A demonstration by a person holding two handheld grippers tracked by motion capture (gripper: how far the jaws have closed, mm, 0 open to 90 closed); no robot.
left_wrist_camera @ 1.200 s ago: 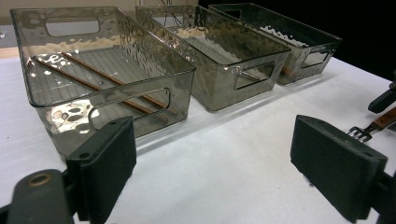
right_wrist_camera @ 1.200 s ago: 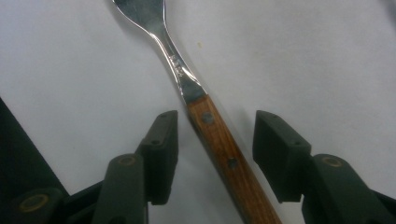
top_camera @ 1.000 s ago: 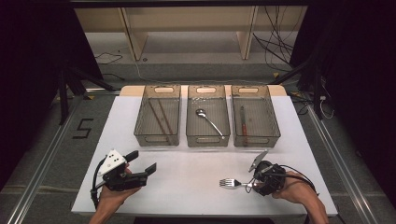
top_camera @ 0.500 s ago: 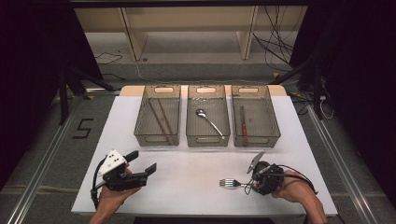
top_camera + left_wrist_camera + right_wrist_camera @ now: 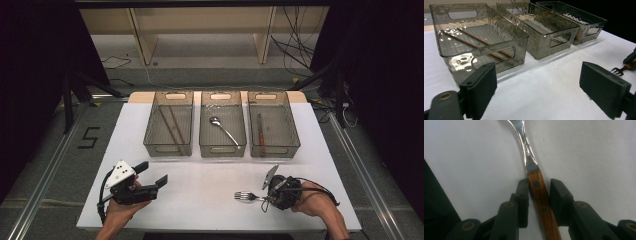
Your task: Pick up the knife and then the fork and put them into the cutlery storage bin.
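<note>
A fork (image 5: 245, 196) with a wooden handle lies on the white table (image 5: 210, 175) at the front right, tines pointing left. My right gripper (image 5: 265, 198) lies low over its handle. In the right gripper view the fork (image 5: 526, 147) runs up between the jaws of the right gripper (image 5: 539, 187), which have just been closing. The left pad touches the wood and a thin gap remains at the right pad (image 5: 559, 195). My left gripper (image 5: 152, 173) hovers at the front left, open and empty. The left gripper (image 5: 537, 85) looks toward the bins and the fork (image 5: 617, 71).
Three smoky clear bins stand in a row at the back. The left bin (image 5: 168, 150) holds two chopsticks (image 5: 170, 125), the middle bin (image 5: 222, 150) a spoon (image 5: 222, 127), and the right bin (image 5: 274, 150) a wooden-handled utensil (image 5: 260, 131).
</note>
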